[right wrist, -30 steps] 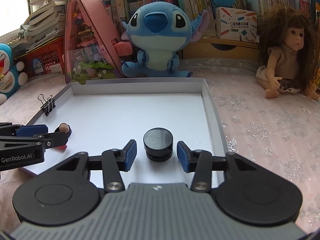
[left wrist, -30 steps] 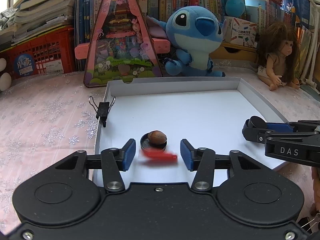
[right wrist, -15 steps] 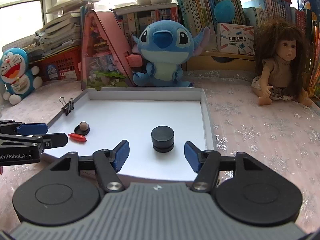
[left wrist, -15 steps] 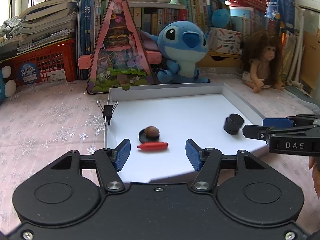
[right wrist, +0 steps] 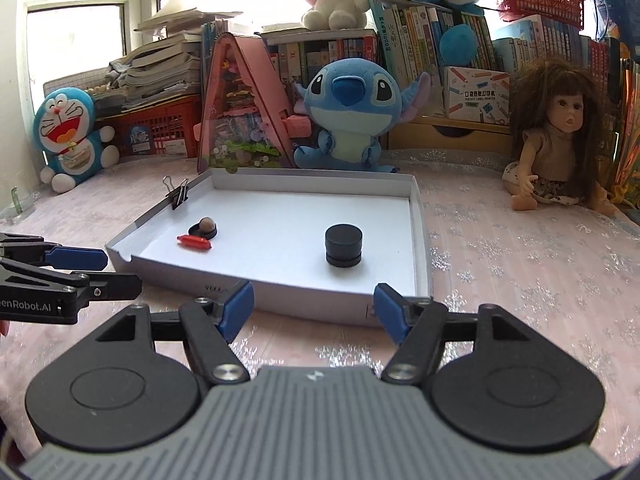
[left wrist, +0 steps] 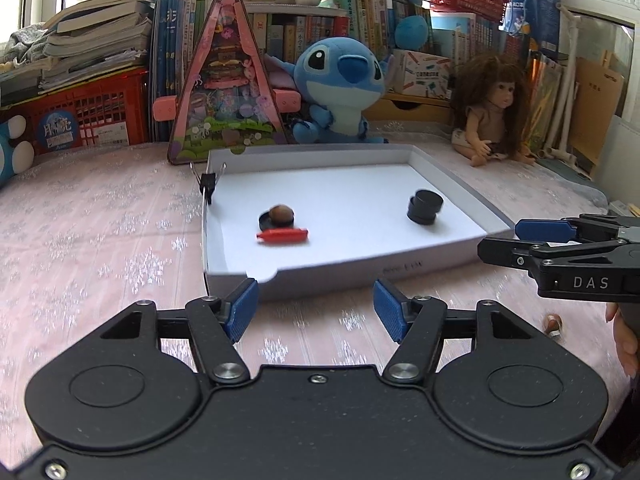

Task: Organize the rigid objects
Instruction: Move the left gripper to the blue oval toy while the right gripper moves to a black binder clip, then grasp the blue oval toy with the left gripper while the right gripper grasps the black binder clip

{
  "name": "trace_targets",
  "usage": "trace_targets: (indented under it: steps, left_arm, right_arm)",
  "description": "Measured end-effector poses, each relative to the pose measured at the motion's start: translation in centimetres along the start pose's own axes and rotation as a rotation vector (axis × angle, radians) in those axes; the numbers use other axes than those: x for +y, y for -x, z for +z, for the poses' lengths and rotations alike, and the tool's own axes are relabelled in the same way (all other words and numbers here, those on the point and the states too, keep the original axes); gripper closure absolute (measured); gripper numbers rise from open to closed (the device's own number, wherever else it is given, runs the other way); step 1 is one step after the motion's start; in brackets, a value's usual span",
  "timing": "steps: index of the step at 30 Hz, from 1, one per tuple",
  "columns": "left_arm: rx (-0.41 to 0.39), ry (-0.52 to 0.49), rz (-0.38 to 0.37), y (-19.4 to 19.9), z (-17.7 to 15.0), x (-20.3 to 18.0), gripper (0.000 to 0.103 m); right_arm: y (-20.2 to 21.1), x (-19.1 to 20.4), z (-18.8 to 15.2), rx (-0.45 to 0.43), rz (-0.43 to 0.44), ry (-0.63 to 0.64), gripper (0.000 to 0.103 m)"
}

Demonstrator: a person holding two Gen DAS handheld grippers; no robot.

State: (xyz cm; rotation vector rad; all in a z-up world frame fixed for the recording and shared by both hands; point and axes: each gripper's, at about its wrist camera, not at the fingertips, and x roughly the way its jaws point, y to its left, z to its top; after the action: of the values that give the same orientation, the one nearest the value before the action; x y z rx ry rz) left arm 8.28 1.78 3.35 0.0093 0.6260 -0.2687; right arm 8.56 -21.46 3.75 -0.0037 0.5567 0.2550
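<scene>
Left wrist view: red capsule (left wrist: pixel 282 236) lay crosswise in white tray (left wrist: pixel 452 178), ahead of left gripper (left wrist: pixel 315 311), nearer than right gripper (left wrist: pixel 520 240). Left spread, empty; right opening, empty. Black puck (left wrist: pixel 425 207) stood rightward. Read "DAS"; right view, "enRobot.AI".

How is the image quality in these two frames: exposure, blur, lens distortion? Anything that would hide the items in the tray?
Left wrist view: sharp, no motion blur; strong fisheye bending, dark vignetted corners; tray evenly lit, red piece and black cylinder clear. Right wrist view: window blown out at upper left, washing out that corner; tray interior still readable, soft shadow beneath the black cylinder; same barrel distortion.
</scene>
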Motion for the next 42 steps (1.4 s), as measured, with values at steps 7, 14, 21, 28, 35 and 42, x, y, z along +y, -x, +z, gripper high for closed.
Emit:
trace_targets:
  steps: [7, 14, 21, 28, 35, 42]
  left_arm:
    - [0.022, 0.001, -0.011, 1.5, -1.9, -0.2, 0.042]
    - [0.042, 0.001, -0.023, 2.6, -3.3, -0.4, 0.042]
    - [0.056, -0.004, -0.047, 3.7, -4.5, -0.9, 0.042]
    - [0.06, -0.02, -0.069, 4.0, -5.0, -1.9, 0.042]
    - [0.056, -0.054, -0.085, 4.0, -5.3, -3.0, 0.042]
    - [0.052, -0.085, -0.096, 3.4, -5.5, -4.0, 0.045]
  right_arm:
    - [2.5, -0.4, -2.0, -0.011, -0.025, 0.02, 0.024]
    - [4.5, -1.1, -3.8, -0.002, -0.04, 0.023, 0.024]
    - [5.9, -2.0, -5.2, 0.006, -0.055, 0.016, 0.023]
    - [6.6, -2.7, -6.0, -0.003, -0.06, -0.012, 0.022]
    - [7.1, -2.7, -6.4, -0.011, -0.057, 0.01, 0.022]
    - [7.4, -3.2, -6.6, -0.005, -0.081, 0.009, 0.022]
